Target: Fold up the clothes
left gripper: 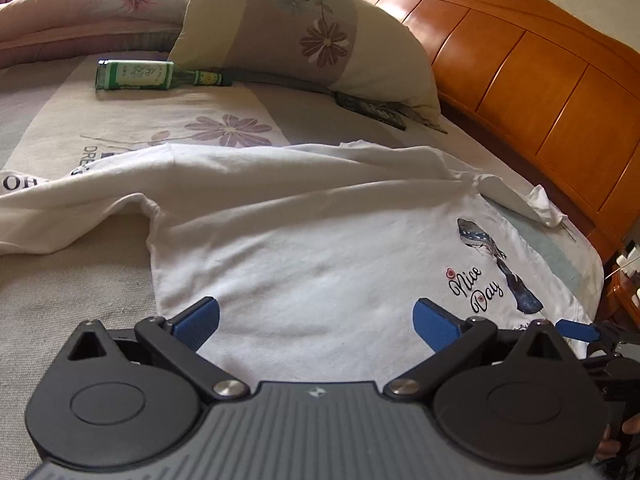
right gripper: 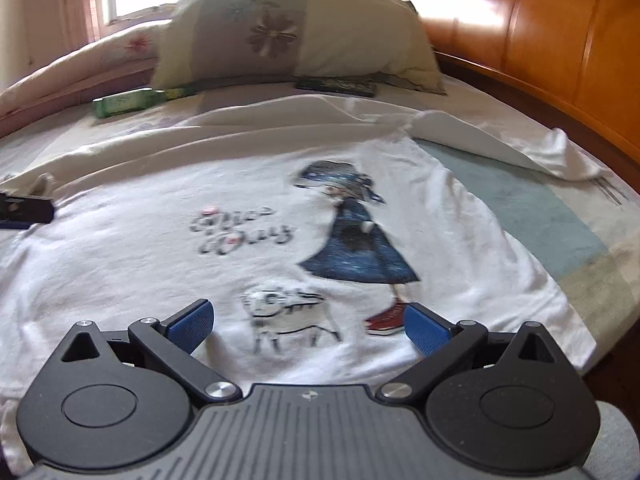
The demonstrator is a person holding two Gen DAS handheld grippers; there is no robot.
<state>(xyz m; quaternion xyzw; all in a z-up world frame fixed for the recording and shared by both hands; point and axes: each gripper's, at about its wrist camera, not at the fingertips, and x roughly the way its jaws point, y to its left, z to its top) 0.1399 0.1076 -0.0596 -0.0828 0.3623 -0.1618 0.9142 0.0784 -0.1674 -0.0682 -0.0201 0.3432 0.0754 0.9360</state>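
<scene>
A white T-shirt point(left gripper: 320, 248) printed with a girl in a blue dress and "Nice Day" lies spread on the bed; it fills the right wrist view point(right gripper: 160, 272) too. Its far part is rumpled and one sleeve point(right gripper: 520, 148) lies bunched near the headboard. My left gripper point(left gripper: 316, 326) is open, its blue pads just above the shirt's near edge. My right gripper point(right gripper: 310, 326) is open over the printed hem, beside the dog drawing. The right gripper's tip point(left gripper: 580, 330) shows at the right of the left wrist view, and the left gripper's finger point(right gripper: 24, 210) shows at the left edge of the right wrist view.
A green glass bottle point(left gripper: 156, 76) lies on the bedsheet beyond the shirt. A floral pillow point(left gripper: 304, 32) leans at the back, with a dark remote point(left gripper: 372, 110) by it. The wooden headboard point(left gripper: 540, 80) runs along the right. A folded quilt point(left gripper: 80, 12) lies at the back left.
</scene>
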